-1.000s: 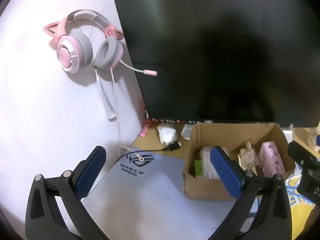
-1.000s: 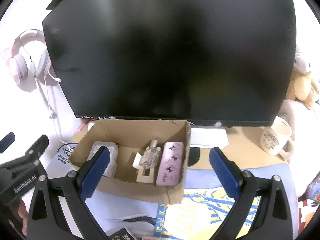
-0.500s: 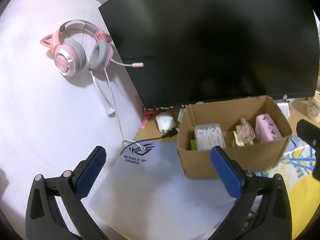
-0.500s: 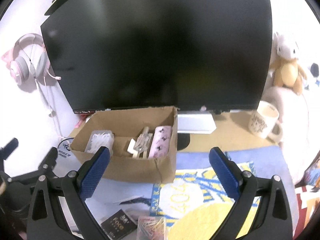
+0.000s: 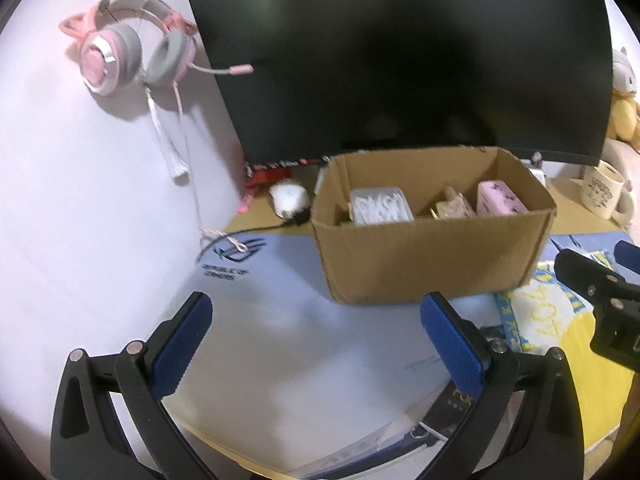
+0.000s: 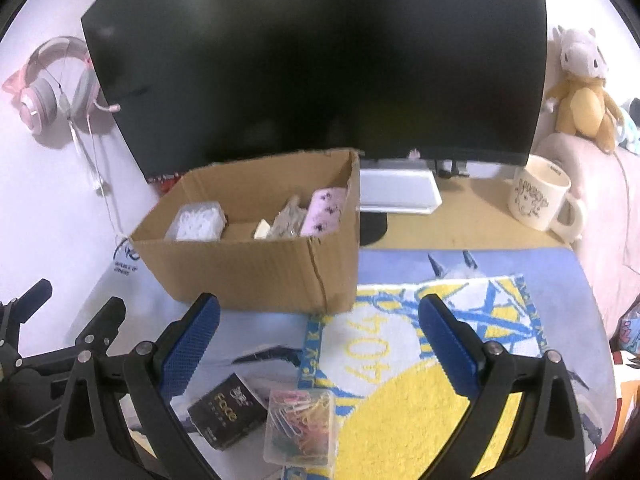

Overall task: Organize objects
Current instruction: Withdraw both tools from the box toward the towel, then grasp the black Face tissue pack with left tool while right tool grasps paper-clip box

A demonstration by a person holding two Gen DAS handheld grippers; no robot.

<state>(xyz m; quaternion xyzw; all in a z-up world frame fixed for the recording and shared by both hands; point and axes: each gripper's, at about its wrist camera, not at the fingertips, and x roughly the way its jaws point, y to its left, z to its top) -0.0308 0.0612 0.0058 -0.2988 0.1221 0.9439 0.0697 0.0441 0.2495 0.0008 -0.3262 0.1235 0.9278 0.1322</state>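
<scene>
both tools (image 5: pixel 316 334) (image 6: pixel 319 336) wide, empty, cardboard box (image 6: pixel 256 268) ahead

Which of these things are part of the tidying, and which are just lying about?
Part of the job: cardboard box, black box, clip box.

Just lying about: monitor, headset, mug, plush toy.

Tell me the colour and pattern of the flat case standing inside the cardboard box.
Pale pink flat case with small dark motifs; clearest in the right wrist view.
</scene>
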